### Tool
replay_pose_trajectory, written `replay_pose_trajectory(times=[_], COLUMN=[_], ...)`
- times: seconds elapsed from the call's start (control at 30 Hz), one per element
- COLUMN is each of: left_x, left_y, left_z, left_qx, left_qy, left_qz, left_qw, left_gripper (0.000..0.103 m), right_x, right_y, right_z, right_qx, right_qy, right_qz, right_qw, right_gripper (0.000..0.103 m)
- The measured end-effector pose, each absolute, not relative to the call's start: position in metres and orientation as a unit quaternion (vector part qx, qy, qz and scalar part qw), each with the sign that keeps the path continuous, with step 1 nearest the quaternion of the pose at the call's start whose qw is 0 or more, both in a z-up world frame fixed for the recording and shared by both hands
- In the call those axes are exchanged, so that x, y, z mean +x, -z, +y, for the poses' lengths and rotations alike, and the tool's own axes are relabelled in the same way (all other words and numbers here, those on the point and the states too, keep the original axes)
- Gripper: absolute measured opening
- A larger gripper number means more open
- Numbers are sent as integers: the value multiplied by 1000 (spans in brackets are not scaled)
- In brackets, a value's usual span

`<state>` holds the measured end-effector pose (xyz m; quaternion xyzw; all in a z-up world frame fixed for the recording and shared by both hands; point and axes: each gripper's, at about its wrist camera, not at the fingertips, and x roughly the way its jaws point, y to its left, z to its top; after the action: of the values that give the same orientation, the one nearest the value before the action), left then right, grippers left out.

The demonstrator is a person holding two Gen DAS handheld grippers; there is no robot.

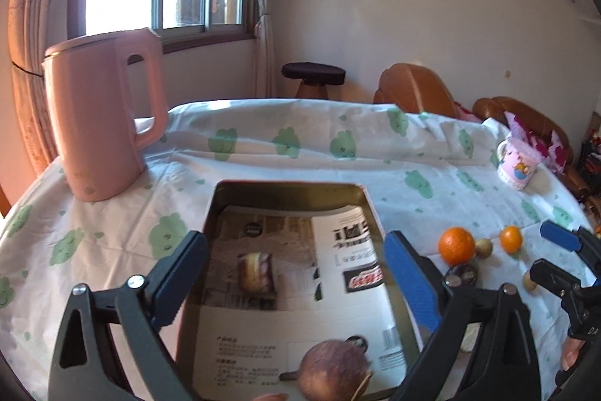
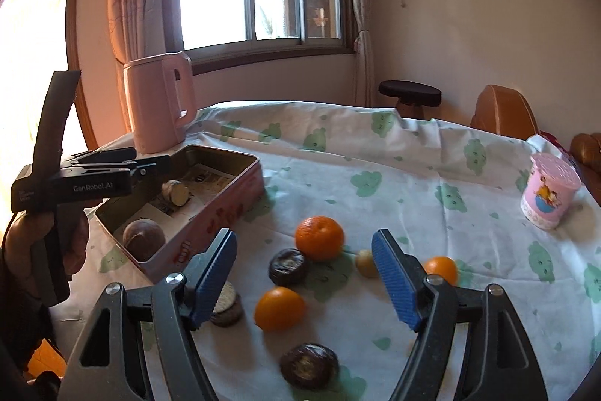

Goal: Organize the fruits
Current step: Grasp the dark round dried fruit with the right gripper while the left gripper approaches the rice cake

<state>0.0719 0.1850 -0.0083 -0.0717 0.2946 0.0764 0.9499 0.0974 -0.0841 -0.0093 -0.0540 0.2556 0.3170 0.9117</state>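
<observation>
A rectangular tin box (image 1: 289,188) lined with printed paper sits under my open left gripper (image 1: 296,258); the box also shows in the right wrist view (image 2: 225,209). A brown round fruit (image 1: 334,373) lies at its near end and a cut pale piece (image 1: 256,271) in its middle. On the cloth lie three oranges (image 2: 319,237) (image 2: 280,309) (image 2: 441,269), a small yellowish fruit (image 2: 365,262) and dark wrapped rounds (image 2: 288,265). My right gripper (image 2: 304,273) is open and empty above them. The left gripper (image 2: 150,166) hovers over the box.
A pink kettle (image 1: 105,111) stands behind the box at the left. A pink cartoon cup (image 2: 550,190) stands at the right. A cream sandwich biscuit (image 2: 227,307) and another dark round (image 2: 310,365) lie near the front edge. Table has a green-patterned cloth (image 2: 413,175).
</observation>
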Motion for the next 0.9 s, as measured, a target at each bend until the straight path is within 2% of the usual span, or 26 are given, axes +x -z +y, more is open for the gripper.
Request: replay_pose_trajectory(times=[0.43, 0.57, 0.77, 0.9], left_x=[89, 90, 92, 80], left_y=[43, 44, 49, 49], left_z=[204, 201, 189, 190], left_qx=[-161, -147, -75, -70], left_qy=[-47, -50, -74, -71], left_qz=[362, 369, 404, 403], left_qw=[917, 916, 909, 910], left_gripper=[99, 99, 99, 99], right_x=[105, 99, 93, 83], right_y=[33, 32, 31, 33], right_z=[-152, -160, -159, -154], right_qx=[0, 8, 1, -11], right_qy=[-263, -257, -259, -267], right_qz=[280, 274, 277, 284], right_qw=[923, 927, 925, 921], right_gripper=[79, 80, 80, 80])
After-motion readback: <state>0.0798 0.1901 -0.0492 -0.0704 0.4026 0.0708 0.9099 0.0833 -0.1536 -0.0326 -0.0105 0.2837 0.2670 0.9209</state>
